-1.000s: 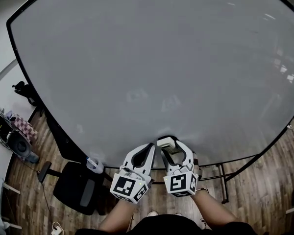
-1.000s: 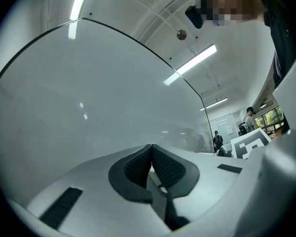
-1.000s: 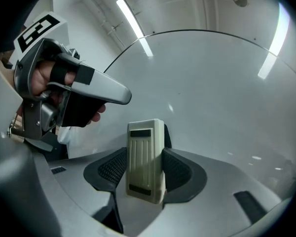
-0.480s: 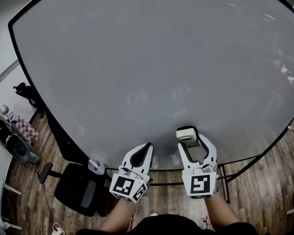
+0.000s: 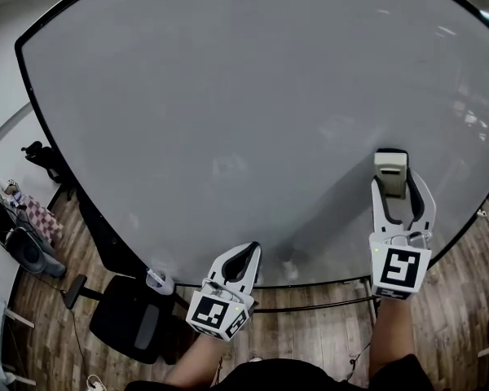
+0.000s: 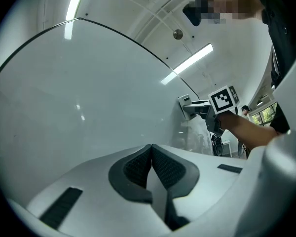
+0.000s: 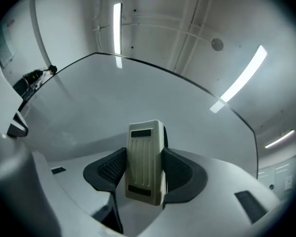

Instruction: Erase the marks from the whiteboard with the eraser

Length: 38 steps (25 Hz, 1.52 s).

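The right gripper [image 5: 395, 187] clamps the eraser [image 7: 145, 157] at the whiteboard [image 5: 228, 96]; the left gripper [image 5: 248, 252] jaws are together, empty.

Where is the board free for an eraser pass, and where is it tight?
The whiteboard is bare across its middle and top, left of the eraser in the right gripper. Tight only at the bottom edge, around the shut left gripper.

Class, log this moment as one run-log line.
right gripper: shut on eraser | left gripper: shut, empty | whiteboard: no distinct marks
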{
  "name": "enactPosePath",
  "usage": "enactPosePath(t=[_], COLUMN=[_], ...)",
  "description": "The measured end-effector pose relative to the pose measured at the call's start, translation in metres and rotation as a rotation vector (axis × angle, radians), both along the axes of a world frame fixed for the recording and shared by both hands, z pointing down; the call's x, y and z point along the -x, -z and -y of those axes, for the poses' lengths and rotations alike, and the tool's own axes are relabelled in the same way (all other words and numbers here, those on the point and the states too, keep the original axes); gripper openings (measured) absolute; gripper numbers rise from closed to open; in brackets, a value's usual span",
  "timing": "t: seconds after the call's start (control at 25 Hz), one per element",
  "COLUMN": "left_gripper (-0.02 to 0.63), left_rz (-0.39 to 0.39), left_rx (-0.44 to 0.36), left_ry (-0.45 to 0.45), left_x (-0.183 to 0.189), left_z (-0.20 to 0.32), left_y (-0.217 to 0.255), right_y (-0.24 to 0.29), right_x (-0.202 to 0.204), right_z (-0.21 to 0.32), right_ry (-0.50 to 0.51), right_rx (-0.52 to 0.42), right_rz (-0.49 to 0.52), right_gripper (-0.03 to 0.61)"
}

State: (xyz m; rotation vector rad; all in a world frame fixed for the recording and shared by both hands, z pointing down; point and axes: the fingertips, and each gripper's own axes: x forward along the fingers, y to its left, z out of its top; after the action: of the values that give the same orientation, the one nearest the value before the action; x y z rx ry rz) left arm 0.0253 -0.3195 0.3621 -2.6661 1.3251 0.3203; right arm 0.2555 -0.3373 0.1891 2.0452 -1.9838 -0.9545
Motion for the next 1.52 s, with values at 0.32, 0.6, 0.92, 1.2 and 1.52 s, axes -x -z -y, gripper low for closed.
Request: enactPosePath(t=[0.32, 0.6, 0.92, 1.2, 1.52], left_gripper=[0.018, 0.020, 0.019, 0.019, 0.019], left_rz=[0.002, -0.009, -0.019, -0.027, -0.042], left_rx=[-0.005, -0.007, 0.006, 0.027, 0.029], left_ry=[-0.013, 0.001, 0.025, 0.043, 0.074], left_x=[-0.006, -0.001, 0.013, 0.024, 0.035], left_z=[-0.003, -0.004, -0.007, -0.008, -0.014], left_y=[0.001, 0.002, -0.001, -0.006, -0.006], right_y=[0.000, -0.038, -0.082, -0.136, -0.210], right_x=[0.016, 0.077, 0.126, 0.170, 0.215], right_z=[0.004, 0.006, 0.006, 0.008, 0.009], right_ry=[0.031, 0.108, 0.147, 0.214, 0.303], right_rx=[0.015, 0.100, 0.186, 0.267, 0.437], right_rz=[-0.026, -0.146, -0.226, -0.319, -0.494], right_gripper=[0.249, 0.247, 0.247, 0.247, 0.247])
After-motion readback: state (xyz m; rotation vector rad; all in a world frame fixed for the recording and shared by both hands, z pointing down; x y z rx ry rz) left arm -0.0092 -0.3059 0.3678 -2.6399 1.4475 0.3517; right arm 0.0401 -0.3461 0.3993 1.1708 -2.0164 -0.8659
